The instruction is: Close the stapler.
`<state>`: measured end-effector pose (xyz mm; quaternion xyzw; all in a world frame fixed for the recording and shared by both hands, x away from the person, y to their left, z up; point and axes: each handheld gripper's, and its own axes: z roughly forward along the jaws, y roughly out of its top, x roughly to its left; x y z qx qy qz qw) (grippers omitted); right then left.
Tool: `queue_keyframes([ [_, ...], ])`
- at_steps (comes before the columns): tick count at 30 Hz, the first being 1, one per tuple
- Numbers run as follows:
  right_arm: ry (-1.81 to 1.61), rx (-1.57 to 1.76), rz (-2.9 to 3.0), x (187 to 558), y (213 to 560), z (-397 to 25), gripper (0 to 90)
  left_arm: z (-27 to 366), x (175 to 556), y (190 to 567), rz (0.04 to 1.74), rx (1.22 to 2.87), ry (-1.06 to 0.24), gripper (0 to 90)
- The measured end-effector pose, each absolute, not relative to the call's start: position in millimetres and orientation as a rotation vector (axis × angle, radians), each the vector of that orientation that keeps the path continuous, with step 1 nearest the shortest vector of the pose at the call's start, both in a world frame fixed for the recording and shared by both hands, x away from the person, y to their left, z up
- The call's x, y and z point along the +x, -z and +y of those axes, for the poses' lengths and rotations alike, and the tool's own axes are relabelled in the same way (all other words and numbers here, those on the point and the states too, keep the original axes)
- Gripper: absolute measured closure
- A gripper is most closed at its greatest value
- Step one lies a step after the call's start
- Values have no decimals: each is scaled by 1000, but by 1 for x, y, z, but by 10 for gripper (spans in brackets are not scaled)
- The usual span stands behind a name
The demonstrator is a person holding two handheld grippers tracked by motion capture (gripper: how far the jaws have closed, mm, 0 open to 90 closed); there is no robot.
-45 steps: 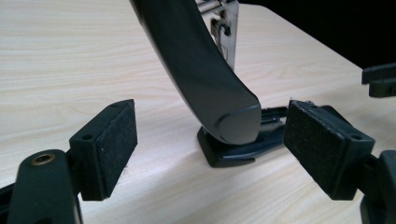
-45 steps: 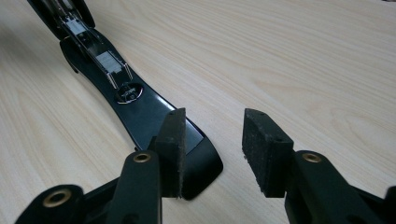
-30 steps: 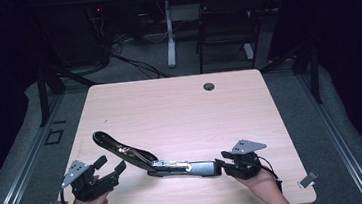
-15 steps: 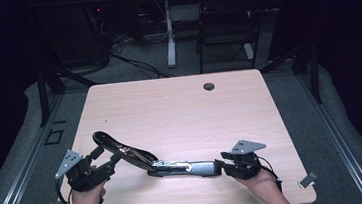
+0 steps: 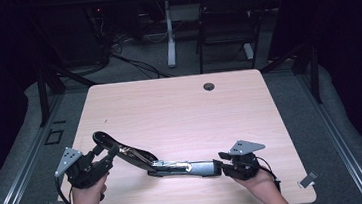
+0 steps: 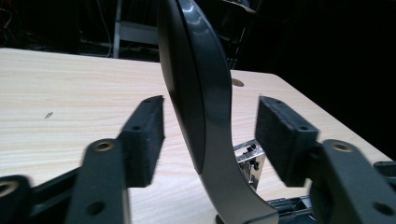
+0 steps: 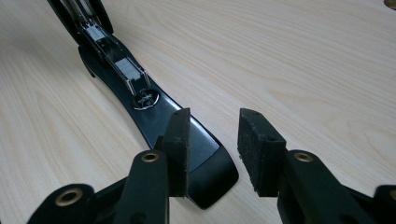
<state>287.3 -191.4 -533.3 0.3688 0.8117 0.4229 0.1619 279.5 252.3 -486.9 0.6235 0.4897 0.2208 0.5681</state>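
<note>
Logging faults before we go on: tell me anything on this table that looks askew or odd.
The stapler lies swung fully open: its base flat by the right gripper, its top arm raised between the left gripper's open jaws. Nothing looks spilled or broken.

A dim lab or office: wooden table [image 5: 179, 107], chair [image 5: 225, 32], floor cables [image 5: 130, 61]

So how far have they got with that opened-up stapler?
Already done: the stapler lies swung open on the table, its staple track bare. In hand: the left tongs straddle the raised top arm, open, not yet gripping. The right tongs sit open at the base's end, one pad over it. Left, probably: gripping the arm, then folding the stapler shut.
</note>
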Motion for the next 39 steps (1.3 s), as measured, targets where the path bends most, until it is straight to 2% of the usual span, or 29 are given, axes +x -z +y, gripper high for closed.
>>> queue_keyframes([
  [5,-1216,1047,2309,287,532,-190,647,251,281,486,1164,1455,-535,567],
  [9,-1223,1041,2310,287,532,-190,651,250,282,487,1170,1449,-544,605],
  [21,-1214,1031,2331,287,527,-185,900,239,281,480,1145,1453,-565,617],
  [39,-1304,981,2283,289,511,-180,900,209,280,467,1083,1496,-610,627],
])
